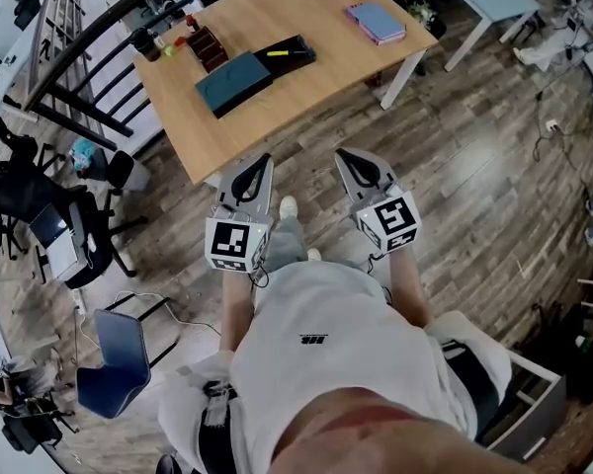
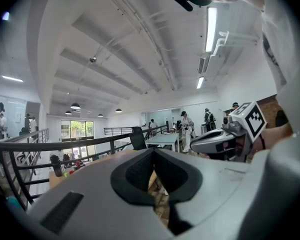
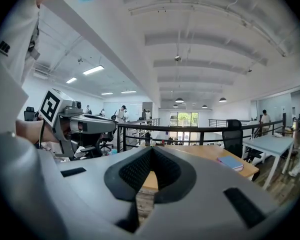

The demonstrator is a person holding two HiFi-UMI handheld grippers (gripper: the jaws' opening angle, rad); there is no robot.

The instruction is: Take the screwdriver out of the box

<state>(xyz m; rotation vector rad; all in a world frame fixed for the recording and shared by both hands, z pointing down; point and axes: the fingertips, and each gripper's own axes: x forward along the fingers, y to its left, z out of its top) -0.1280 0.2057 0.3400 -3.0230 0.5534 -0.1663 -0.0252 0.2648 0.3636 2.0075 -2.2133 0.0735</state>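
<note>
The left hand-held gripper (image 1: 264,160) had its jaws pressed together with nothing between them, and I saw it hanging over the plank floor (image 1: 474,166), just short of the table's (image 1: 316,8) near edge. The right hand-held gripper (image 1: 343,153) hung beside it, apart from it, its jaws likewise closed and empty. On the table, from left to right, I could make out a dark teal case (image 1: 234,82), then the black box (image 1: 298,47) touching it, with the yellow screwdriver (image 1: 276,53) lying inside, and a purple notebook (image 1: 376,21) well apart near the right end.
</note>
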